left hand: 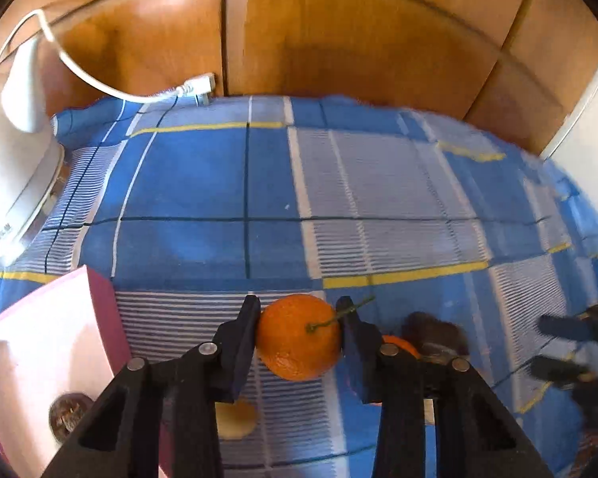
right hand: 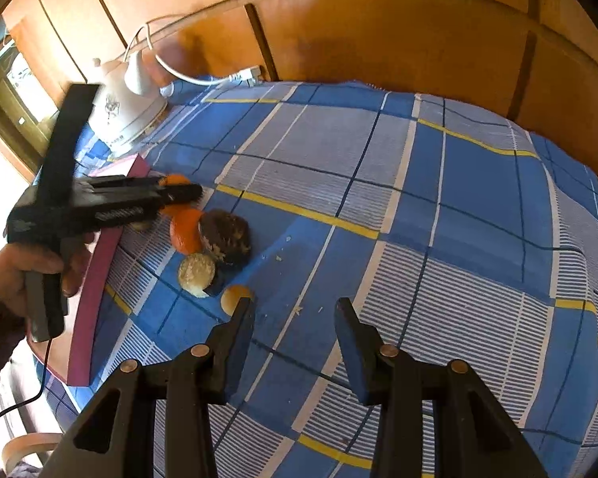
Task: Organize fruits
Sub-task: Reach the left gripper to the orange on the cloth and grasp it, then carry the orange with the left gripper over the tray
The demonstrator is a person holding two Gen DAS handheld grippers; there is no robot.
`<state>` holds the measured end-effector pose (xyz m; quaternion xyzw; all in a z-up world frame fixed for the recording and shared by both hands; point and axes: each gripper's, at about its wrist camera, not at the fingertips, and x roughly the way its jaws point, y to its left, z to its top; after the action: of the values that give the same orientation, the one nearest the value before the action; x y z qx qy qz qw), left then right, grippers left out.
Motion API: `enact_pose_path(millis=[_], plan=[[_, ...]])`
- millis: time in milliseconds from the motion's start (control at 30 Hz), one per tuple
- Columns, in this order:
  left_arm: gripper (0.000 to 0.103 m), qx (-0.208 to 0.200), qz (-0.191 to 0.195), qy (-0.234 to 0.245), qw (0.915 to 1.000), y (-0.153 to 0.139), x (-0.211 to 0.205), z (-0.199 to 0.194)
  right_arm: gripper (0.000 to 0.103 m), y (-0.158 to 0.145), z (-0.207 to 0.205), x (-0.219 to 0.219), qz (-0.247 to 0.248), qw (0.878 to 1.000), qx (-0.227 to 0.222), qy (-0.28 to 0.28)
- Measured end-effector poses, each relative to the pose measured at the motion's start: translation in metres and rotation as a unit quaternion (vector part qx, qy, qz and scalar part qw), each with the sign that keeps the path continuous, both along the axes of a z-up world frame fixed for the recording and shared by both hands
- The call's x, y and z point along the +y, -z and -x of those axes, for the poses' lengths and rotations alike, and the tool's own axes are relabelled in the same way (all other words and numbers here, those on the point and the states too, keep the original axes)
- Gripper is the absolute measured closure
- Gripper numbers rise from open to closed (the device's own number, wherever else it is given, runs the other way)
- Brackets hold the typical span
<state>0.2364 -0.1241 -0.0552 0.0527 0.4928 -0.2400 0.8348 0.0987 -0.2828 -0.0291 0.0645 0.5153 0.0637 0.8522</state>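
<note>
My left gripper (left hand: 299, 318) is shut on an orange with a green stem (left hand: 297, 336) and holds it above the blue checked cloth. In the right wrist view the left gripper (right hand: 183, 191) shows at the left, over a pink box (right hand: 99, 263), with the orange (right hand: 177, 181) between its fingers. A second orange (right hand: 185, 231), a dark brown fruit (right hand: 227, 241), a pale round fruit (right hand: 197, 271) and a small yellow one (right hand: 235, 296) lie on the cloth. My right gripper (right hand: 295, 306) is open and empty above the cloth, right of these fruits.
A white kettle (right hand: 119, 115) with a white cord stands at the back left of the table. Wooden cabinet doors (right hand: 378, 32) rise behind it. The pink box (left hand: 44, 342) holds a dark round fruit (left hand: 67, 414). The right gripper (left hand: 570, 342) shows blurred at right.
</note>
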Motion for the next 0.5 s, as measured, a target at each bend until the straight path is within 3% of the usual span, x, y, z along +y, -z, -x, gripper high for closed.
enact_pose_path(millis=[233,500], plan=[[0.064,-0.027,0.069,-0.014,0.9972,-0.04,0.025,0.034,0.061,0.009,0.001,0.019,-0.015,0.999,-0.001,-0.051],[0.064,-0.049,0.081,0.005,0.9955,-0.05,0.049,0.101,0.061,0.019,0.002,0.037,0.012,0.996,-0.012,-0.089]])
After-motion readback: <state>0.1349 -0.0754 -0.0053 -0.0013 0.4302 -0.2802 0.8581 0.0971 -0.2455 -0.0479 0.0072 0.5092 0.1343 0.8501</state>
